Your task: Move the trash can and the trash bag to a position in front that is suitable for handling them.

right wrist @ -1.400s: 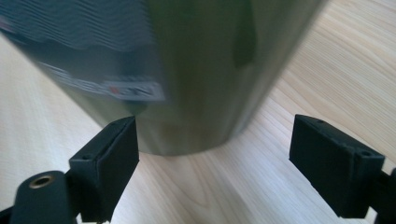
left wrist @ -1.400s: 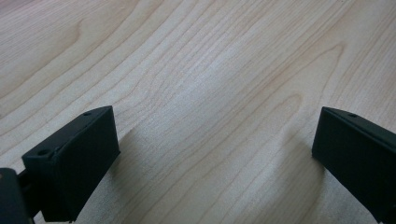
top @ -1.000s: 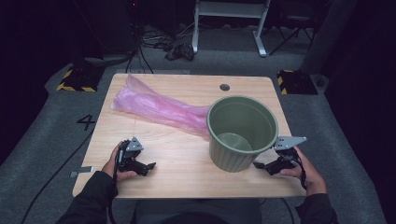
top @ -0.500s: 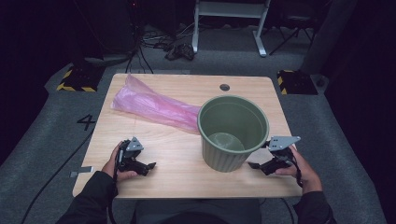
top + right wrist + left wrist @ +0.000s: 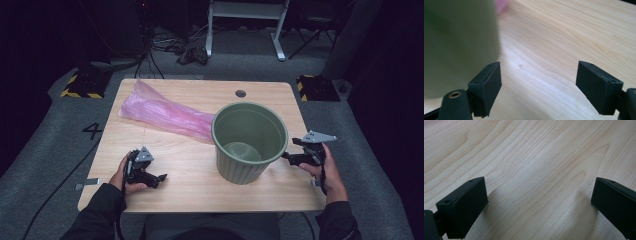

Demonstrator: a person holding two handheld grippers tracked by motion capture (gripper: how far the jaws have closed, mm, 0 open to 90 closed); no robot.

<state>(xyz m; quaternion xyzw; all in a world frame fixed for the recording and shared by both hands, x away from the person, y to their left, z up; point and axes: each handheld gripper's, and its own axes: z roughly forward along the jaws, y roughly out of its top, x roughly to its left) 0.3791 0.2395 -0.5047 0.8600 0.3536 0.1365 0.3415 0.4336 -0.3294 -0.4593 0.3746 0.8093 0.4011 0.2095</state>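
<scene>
Because your light wooden surface (image 5: pixel 200 190) carries everything, its bare lower middle is where the work can happen. Your round, ribbed olive-green plastic bin (image 5: pixel 249 142) stands upright right of centre in the high view, mouth open, likely so the crumpled translucent pink plastic bag (image 5: pixel 165 114) lying flat toward the upper left can line it. Since the earlier frames the bin has slid left across the wood, and the bag has stayed put. Your right tongs (image 5: pixel 290 157), at the bin's right wall, are spread with nothing between them and have just been closing slightly. Your left tongs (image 5: pixel 159 179) rest spread over bare wood at lower left.
</scene>
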